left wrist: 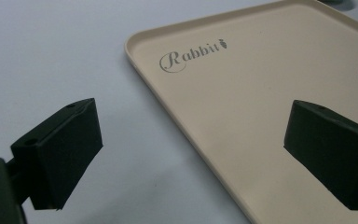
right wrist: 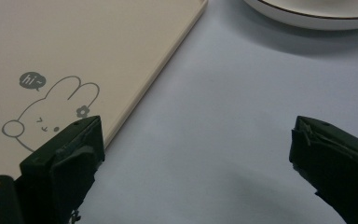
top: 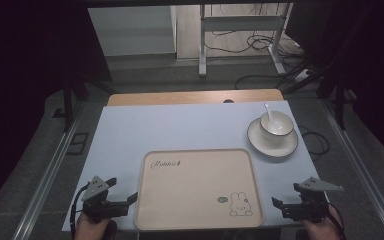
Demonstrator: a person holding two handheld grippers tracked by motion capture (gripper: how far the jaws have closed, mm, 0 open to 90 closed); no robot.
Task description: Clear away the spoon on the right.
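Dim room, dark vignetted edges, light from above on the table (top: 130, 135), soft shadows, jaws slightly blurred

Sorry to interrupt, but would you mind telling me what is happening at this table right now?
A person holds a gripper in each hand at the near edge of the table. The left gripper and right gripper are both open and hold nothing, one on either side of a beige tray with a rabbit drawing. A cup with a spoon in it sits on a saucer at the far right, untouched.
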